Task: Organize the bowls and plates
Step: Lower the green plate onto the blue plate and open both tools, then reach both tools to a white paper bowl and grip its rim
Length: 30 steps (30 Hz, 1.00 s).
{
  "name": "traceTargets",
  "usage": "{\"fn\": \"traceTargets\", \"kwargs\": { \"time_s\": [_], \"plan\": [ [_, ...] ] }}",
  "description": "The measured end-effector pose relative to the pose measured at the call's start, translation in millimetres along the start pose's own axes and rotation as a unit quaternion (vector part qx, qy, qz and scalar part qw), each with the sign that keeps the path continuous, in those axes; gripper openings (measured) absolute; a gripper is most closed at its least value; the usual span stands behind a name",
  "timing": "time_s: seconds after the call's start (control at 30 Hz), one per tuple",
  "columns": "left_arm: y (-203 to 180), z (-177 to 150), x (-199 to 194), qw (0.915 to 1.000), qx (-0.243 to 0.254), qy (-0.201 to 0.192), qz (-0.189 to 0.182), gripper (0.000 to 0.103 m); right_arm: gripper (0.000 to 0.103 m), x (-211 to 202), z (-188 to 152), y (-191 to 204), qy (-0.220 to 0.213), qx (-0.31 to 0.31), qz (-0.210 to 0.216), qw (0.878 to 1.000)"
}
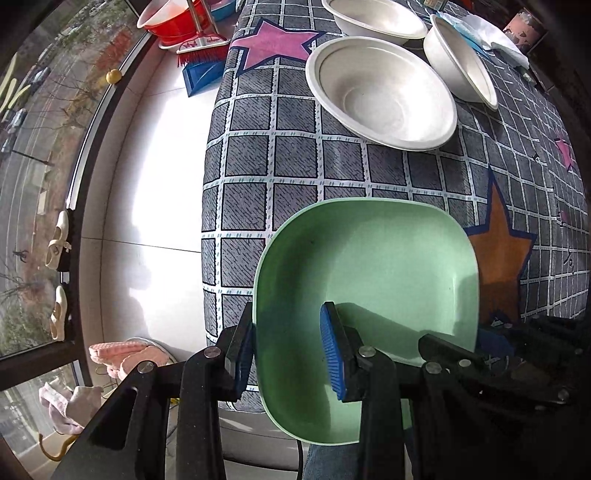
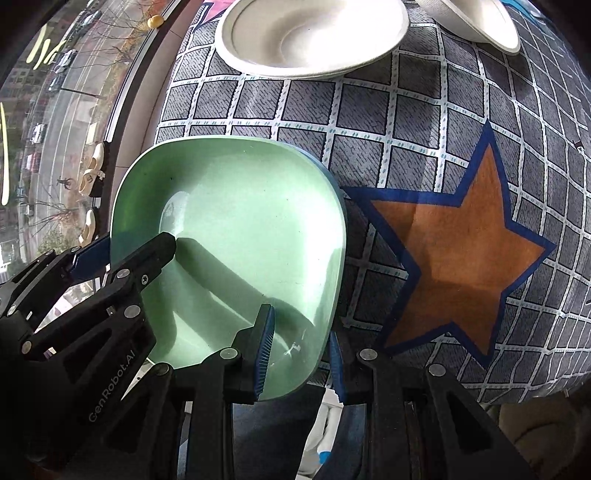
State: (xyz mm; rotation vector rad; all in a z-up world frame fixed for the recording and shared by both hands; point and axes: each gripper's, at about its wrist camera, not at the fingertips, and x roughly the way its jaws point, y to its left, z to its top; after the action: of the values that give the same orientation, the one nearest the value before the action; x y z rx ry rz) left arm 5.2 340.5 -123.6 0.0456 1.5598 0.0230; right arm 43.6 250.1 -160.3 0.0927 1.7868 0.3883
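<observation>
Plate (image 1: pixel 369 280), green and squarish, hangs over the near edge of the checked counter (image 1: pixel 273 162), clamped by its rim between the left gripper (image 1: pixel 291 354) and right gripper (image 2: pixel 301 360), with the white bowls (image 1: pixel 380 92) straight ahead beyond it.

A home was indicated: a star-patterned cloth (image 1: pixel 258 155), a broom (image 1: pixel 201 44) and basin (image 1: pixel 173 22) far left, slippers (image 1: pixel 122 354) by a window (image 1: pixel 33 147).
</observation>
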Motion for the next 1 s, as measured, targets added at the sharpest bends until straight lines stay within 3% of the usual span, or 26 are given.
{"fn": "traceTargets", "kwargs": {
  "time_s": [0.13,0.17,0.27,0.33,0.47,0.67,0.83,1.0],
  "plan": [
    [2.6,0.1,2.9,1.0000,0.004,0.007,-0.003,0.048,0.031,-3.4,3.3,-0.1,-0.009,0.003,-0.003,1.000],
    [3.3,0.3,3.4,0.9999,0.006,0.007,0.006,0.055,0.033,-6.3,3.1,-2.2,-0.009,0.003,-0.003,1.000],
    [9.1,0.6,2.8,0.9998,0.010,0.005,0.015,0.069,0.056,-11.7,3.1,-6.9,-0.022,0.006,-0.019,1.000],
    [14.1,0.6,0.2,0.9999,0.007,0.004,0.007,0.077,0.078,-19.3,0.4,-15.9,-0.038,0.015,-0.014,0.999],
    [16.6,3.0,-7.7,0.9999,0.011,-0.003,0.001,0.079,0.079,-25.5,-6.2,-38.0,-0.050,0.057,-0.008,0.997],
    [0.4,11.1,-17.3,0.9996,0.023,-0.002,-0.017,0.080,0.079,-18.1,-21.1,-77.6,-0.033,0.133,0.005,0.991],
    [-23.2,20.9,-26.5,0.9989,0.036,-0.005,-0.028,0.080,0.079,-21.8,-24.4,-105.9,-0.026,0.152,0.005,0.988],
    [-44.6,36.7,-34.3,0.9991,0.029,-0.004,-0.030,0.080,0.079,-29.5,-4.8,-128.8,-0.031,0.149,0.012,0.988]
  ]
}}
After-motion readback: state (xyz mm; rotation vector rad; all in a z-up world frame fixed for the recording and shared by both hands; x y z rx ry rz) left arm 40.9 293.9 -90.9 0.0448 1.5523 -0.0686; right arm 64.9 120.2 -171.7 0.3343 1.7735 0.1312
